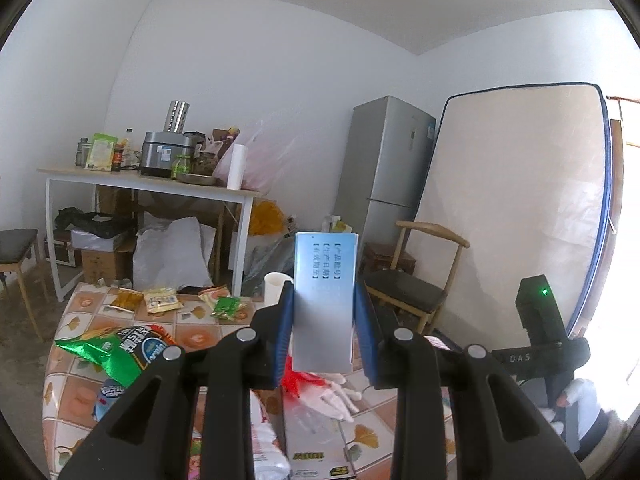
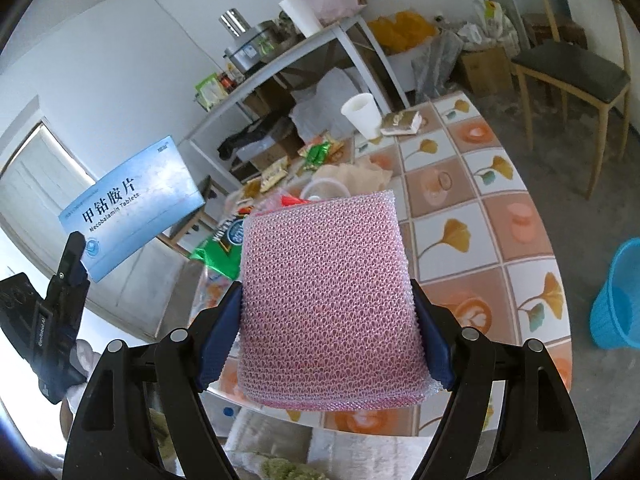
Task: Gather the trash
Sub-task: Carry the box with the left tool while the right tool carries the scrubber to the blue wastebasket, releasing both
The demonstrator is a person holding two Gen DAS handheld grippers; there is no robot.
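Pink mesh pad clamped; left gripper holds box upright

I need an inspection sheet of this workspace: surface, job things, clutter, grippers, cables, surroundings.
Surface: tiled table, littered.
Job's things: tablet box in left gripper; pink mesh pad in right gripper.
Clutter: green snack bag, white cup, small wrappers.
Grippers: both shut on their items.
Cables: nothing seen.
Surroundings: blue bin, wooden chair, fridge, mattress.
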